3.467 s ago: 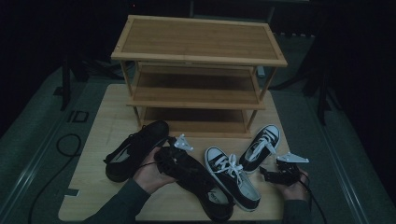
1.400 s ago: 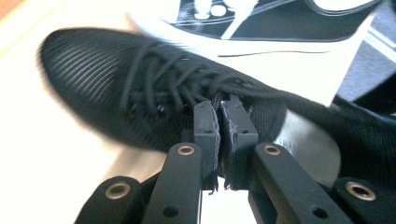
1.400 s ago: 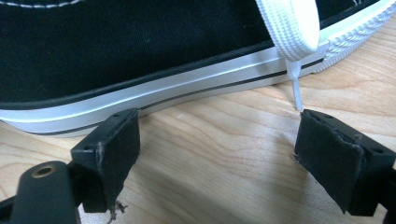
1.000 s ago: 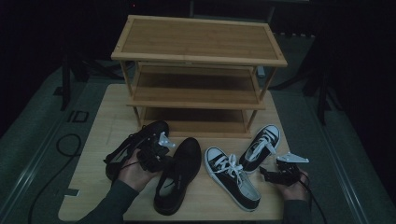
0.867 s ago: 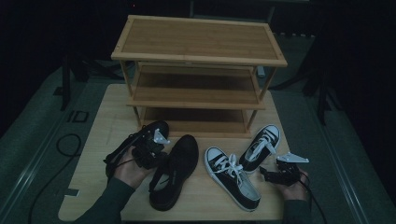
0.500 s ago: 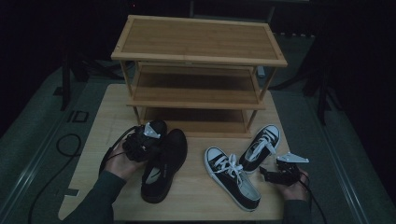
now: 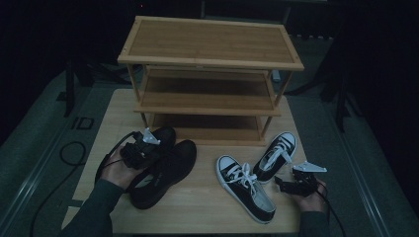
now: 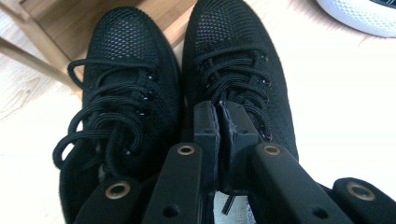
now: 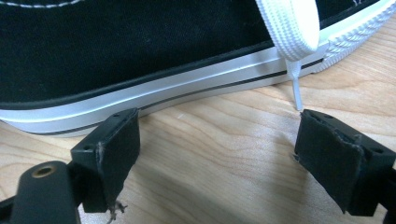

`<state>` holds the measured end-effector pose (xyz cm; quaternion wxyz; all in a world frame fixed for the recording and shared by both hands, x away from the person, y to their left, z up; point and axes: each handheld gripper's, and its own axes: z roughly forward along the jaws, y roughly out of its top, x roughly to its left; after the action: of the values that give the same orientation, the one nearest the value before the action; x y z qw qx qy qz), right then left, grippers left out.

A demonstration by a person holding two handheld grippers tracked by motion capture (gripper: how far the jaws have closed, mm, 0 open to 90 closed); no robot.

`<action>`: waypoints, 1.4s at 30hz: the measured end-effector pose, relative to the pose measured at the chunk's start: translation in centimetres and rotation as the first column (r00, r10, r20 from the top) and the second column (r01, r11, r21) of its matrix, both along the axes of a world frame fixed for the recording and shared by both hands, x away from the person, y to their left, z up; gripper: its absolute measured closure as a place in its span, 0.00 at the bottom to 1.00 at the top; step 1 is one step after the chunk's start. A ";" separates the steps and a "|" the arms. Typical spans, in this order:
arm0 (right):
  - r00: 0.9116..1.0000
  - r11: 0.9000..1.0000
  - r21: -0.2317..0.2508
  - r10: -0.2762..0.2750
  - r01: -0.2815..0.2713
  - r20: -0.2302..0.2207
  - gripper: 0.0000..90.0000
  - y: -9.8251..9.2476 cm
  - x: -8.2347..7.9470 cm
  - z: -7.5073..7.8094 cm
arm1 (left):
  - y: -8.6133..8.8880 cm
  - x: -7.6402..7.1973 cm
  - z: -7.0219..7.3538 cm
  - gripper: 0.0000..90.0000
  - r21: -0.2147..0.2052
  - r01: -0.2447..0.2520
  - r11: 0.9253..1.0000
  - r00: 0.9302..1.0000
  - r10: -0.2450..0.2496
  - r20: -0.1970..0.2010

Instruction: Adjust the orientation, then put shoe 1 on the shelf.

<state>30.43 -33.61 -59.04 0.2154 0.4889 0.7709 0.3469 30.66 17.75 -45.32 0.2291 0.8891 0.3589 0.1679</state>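
The left gripper (image 8: 218, 116) has its jaws clenched on the inner collar of a black mesh shoe (image 8: 238, 79), which lies directly under and ahead of it, touching the second black shoe (image 8: 123, 93) just to its left. I judge that the pair is being lined up in front of the wooden rack (image 7: 210, 74); the next move calls for letting go, or for lifting the shoe forward onto a shelf. The lowest shelf is just beyond the toes, and its leg (image 8: 35, 39) stands close by the left toe, so it could catch. The right gripper (image 9: 215, 154) rests released on the table (image 9: 224, 140), its jaws wide apart, with a black-and-white sneaker (image 9: 140, 51) just ahead and nothing between them.
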 end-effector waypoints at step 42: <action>1.000 1.000 0.000 0.000 0.000 0.000 0.15 0.0 0.0 0.0 | 5.7 -1.9 0.8 0.41 -0.209 -0.195 0.958 0.980 0.201 0.007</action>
<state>30.43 -33.62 -59.04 0.2154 0.4888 0.7709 0.3469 28.80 23.47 -44.50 0.3075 0.8175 0.4584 0.1642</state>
